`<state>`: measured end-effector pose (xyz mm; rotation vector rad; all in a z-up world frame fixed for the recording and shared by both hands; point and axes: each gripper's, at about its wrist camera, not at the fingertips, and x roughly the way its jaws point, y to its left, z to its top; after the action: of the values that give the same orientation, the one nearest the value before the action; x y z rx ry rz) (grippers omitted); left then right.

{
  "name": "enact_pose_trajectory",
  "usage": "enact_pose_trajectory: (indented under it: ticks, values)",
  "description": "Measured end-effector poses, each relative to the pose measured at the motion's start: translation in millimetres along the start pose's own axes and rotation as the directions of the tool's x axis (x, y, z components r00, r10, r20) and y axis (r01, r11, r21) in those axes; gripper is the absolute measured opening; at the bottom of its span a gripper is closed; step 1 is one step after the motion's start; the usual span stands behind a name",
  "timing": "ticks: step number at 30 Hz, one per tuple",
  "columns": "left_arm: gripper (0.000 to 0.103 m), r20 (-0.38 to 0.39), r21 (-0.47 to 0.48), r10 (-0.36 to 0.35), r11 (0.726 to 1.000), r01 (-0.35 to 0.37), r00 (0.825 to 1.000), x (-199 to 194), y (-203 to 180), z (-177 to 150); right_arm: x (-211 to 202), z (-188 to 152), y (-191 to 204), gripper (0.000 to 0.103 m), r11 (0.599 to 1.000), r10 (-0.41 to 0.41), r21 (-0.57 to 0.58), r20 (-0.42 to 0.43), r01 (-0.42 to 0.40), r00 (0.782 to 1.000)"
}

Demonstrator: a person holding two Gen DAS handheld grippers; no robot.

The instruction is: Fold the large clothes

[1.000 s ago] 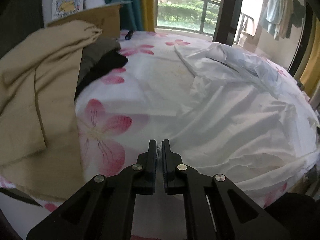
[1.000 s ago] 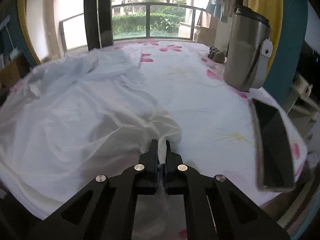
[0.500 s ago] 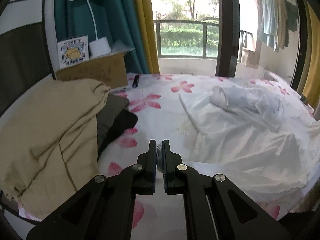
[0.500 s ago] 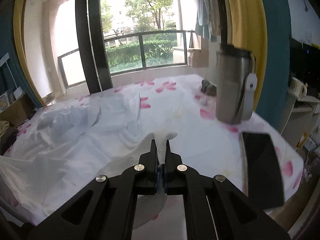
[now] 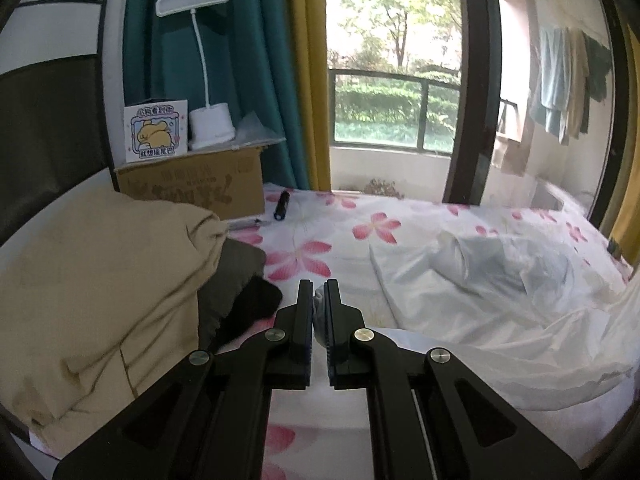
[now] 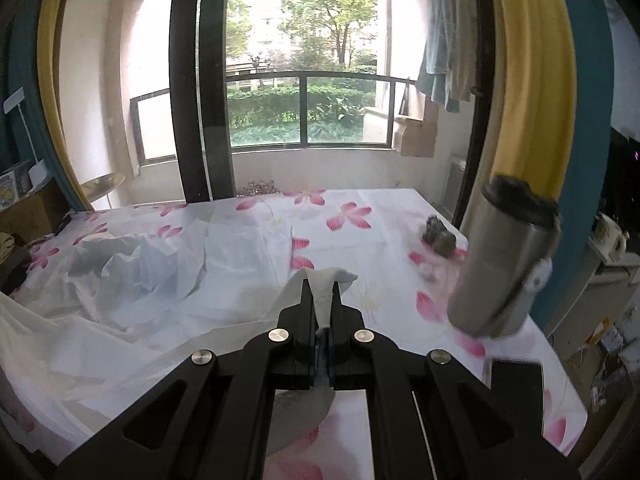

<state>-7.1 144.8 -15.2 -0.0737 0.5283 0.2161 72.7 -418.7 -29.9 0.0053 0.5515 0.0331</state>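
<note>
A large white garment (image 5: 500, 300) lies crumpled across the flowered bed sheet (image 5: 340, 248); it also shows in the right wrist view (image 6: 140, 280). My left gripper (image 5: 319, 296) is shut on a bunched edge of the white garment and holds it above the bed. My right gripper (image 6: 322, 292) is shut on another edge of the same garment, with a fold of cloth sticking out above the fingers. The cloth hangs down from both grippers to the bed.
A tan garment (image 5: 92, 288) and dark clothes (image 5: 240, 280) are piled at the left. A cardboard box (image 5: 192, 188) with a white lamp (image 5: 210, 124) stands behind them. A steel tumbler (image 6: 504, 260), a phone (image 6: 516, 376) and a small dark object (image 6: 440, 236) are on the right.
Both grippers have risen and tilted up, lifting the held garment edges off the bed. The views now look across the bed toward the window.
</note>
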Motion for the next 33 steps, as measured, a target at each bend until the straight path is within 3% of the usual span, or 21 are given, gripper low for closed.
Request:
enact_pose_trajectory:
  ticks: [16,33]
  values:
    - [0.006,0.037,-0.009,0.012,1.000,-0.012,0.999,55,-4,47,69,50,-5,0.004,1.000,-0.003,-0.017,-0.039,0.003,0.999]
    - [0.006,0.011,-0.017,0.040,0.999,-0.040,0.999,159,-23,89,191,78,-15,0.004,1.000,0.029,0.002,-0.175,-0.029,0.984]
